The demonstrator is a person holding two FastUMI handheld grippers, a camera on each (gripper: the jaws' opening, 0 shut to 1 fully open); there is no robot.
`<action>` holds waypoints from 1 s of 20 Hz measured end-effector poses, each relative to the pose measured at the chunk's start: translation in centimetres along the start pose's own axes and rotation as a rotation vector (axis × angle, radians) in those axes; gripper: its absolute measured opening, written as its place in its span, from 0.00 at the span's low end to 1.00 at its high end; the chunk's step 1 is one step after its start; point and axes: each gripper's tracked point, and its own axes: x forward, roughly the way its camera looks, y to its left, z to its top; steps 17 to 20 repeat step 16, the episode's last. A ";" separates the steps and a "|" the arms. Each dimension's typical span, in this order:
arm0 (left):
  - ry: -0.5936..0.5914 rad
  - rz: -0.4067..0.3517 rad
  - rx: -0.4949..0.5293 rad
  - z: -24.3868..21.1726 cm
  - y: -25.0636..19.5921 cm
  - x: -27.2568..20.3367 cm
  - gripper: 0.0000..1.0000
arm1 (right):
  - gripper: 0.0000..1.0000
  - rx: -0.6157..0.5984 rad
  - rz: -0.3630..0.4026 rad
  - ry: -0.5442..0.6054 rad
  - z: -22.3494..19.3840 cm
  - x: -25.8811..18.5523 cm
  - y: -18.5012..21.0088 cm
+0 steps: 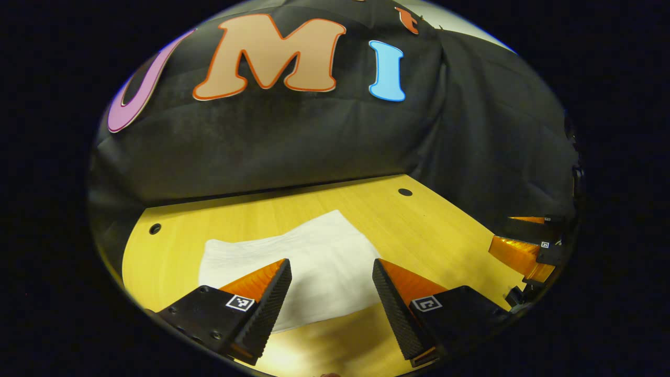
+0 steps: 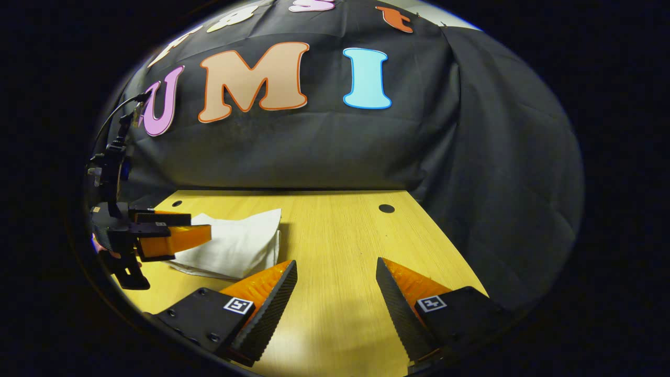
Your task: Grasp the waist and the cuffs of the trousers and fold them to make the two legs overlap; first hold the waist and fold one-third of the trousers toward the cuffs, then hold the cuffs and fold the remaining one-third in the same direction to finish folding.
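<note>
White trousers (image 1: 309,262) lie folded into a compact rectangle on the wooden table (image 1: 445,230). My left gripper (image 1: 332,267) hovers open just above their near edge, nothing between its fingers. In the right gripper view the folded trousers (image 2: 235,246) lie at the left of the table, and the left gripper (image 2: 196,228) reaches over them from the left edge. My right gripper (image 2: 336,269) is open over bare tabletop to the right of the trousers, holding nothing. In the left gripper view the right gripper (image 1: 510,235) shows at the far right edge.
The black cloth wall (image 2: 324,152) closes the table's back and right sides. Small dark holes (image 1: 405,192) (image 1: 155,229) mark the tabletop's far corners. Bare wood (image 2: 340,230) stretches right of the trousers.
</note>
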 end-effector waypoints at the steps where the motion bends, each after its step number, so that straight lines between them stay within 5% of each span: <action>1: -0.009 0.020 -0.011 0.0 0.9 -1.1 0.93 | 0.97 0.009 0.015 -0.013 0.5 -0.4 0.8; 7: -0.053 0.120 -0.061 -0.3 5.9 -6.9 0.94 | 0.98 0.077 0.075 -0.093 3.0 -2.6 4.0; 20: -0.036 0.100 -0.109 -2.1 7.3 -10.1 0.95 | 0.99 0.087 0.012 -0.122 3.6 -5.1 4.1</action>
